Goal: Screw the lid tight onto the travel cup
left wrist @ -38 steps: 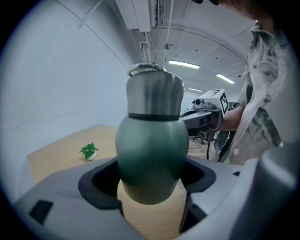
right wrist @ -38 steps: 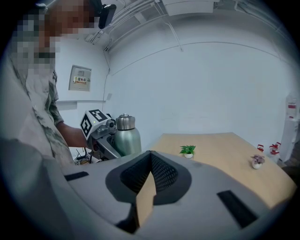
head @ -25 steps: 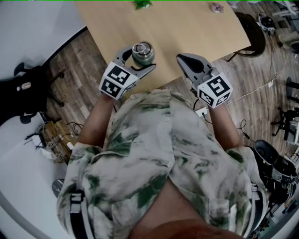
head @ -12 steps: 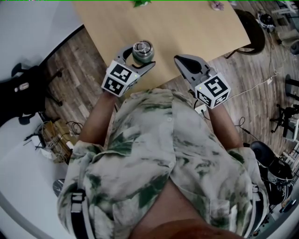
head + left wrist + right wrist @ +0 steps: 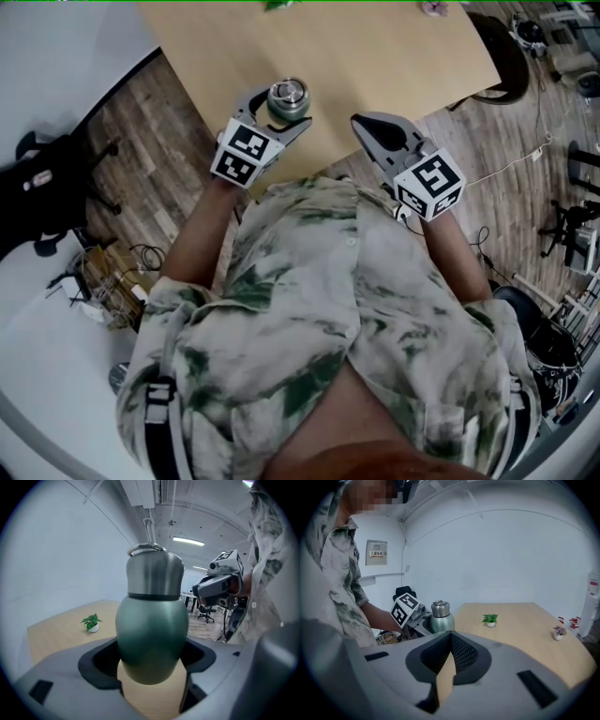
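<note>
Over pale wooden table point(image 5: 375, 56), left claw point(image 5: 281, 112) clasps bulbous green cup point(image 5: 150, 630).

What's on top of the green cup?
A rounded silver lid sits on the green cup. It covers the opening, so whatever is inside the cup is hidden.

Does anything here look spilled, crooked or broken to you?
Nothing stands out. The green travel cup sits upright in the left gripper's grip, its silver lid on straight. The right gripper is shut and empty, and the table shows no spill.
</note>
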Available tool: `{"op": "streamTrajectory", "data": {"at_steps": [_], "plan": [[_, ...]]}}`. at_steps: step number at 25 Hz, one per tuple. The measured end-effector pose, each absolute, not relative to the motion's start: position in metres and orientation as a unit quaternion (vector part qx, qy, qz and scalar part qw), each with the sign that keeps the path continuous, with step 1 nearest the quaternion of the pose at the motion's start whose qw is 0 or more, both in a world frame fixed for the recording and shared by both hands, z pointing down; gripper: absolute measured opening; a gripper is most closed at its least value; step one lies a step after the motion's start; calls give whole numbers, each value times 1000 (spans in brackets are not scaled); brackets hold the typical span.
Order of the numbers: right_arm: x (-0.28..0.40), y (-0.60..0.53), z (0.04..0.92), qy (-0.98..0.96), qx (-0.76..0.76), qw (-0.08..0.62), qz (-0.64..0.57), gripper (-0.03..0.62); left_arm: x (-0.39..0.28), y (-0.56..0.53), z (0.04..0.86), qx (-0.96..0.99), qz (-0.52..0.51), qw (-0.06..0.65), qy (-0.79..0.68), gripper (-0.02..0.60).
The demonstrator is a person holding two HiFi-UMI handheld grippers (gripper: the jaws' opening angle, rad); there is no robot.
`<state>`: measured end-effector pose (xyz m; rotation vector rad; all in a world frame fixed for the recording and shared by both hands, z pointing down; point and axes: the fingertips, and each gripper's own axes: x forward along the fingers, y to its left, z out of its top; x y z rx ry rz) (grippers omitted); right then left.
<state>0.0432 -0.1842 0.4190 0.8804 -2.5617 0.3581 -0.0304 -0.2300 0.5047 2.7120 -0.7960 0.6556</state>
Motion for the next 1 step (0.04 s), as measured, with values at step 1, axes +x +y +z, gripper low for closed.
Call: {"op": "streamTrajectory", "data": {"at_steps": [1], "plan": [[41,-185,420,-918,315,204,129,21,-32,-233,507,928,225,119,-274,376]]}}
